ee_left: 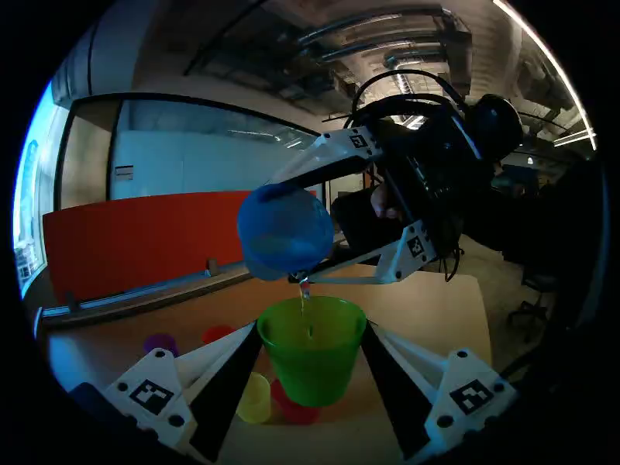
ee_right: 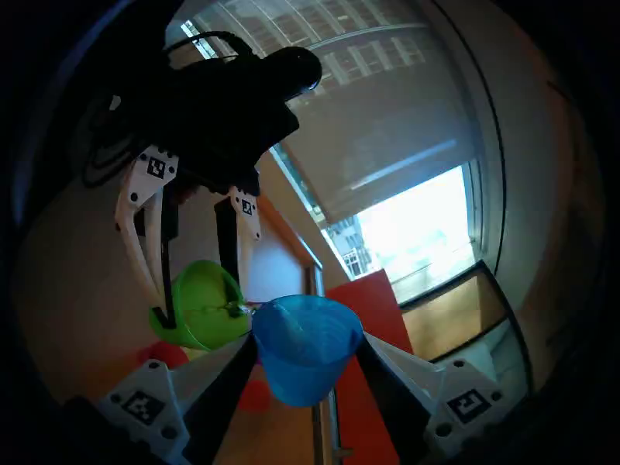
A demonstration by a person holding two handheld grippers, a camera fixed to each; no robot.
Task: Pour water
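- Plainly, the pour turns on one relation: the blue cup (ee_left: 283, 232) hangs directly above the green cup (ee_left: 311, 353) at the centre of the left gripper view. Its low lip sits just over the green rim.
- The right gripper (ee_right: 306, 341) has both fingers clamped on the sides of the blue cup, low centre in the right gripper view.
- The left gripper (ee_left: 310, 329) has both fingers pressed on the green cup's sides, holding it upright at low centre of its own view.
- In the left gripper view the blue cup's long axis is tipped well over, with the pouring edge at its lower right.
- A thin stream of water (ee_left: 304, 293) drops from that edge into the green mouth, near its middle.
- The right hand is the one that does the work; the left only offers the target.
- As a judgement, the coming move asks for more roll from the right gripper while the lip keeps above the green mouth. A sideways drift would send water onto the table (ee_left: 434, 310).
- A purple cup (ee_left: 160, 342) and a yellow cup (ee_left: 254, 397) stand on the table at lower left, apart from the pour.
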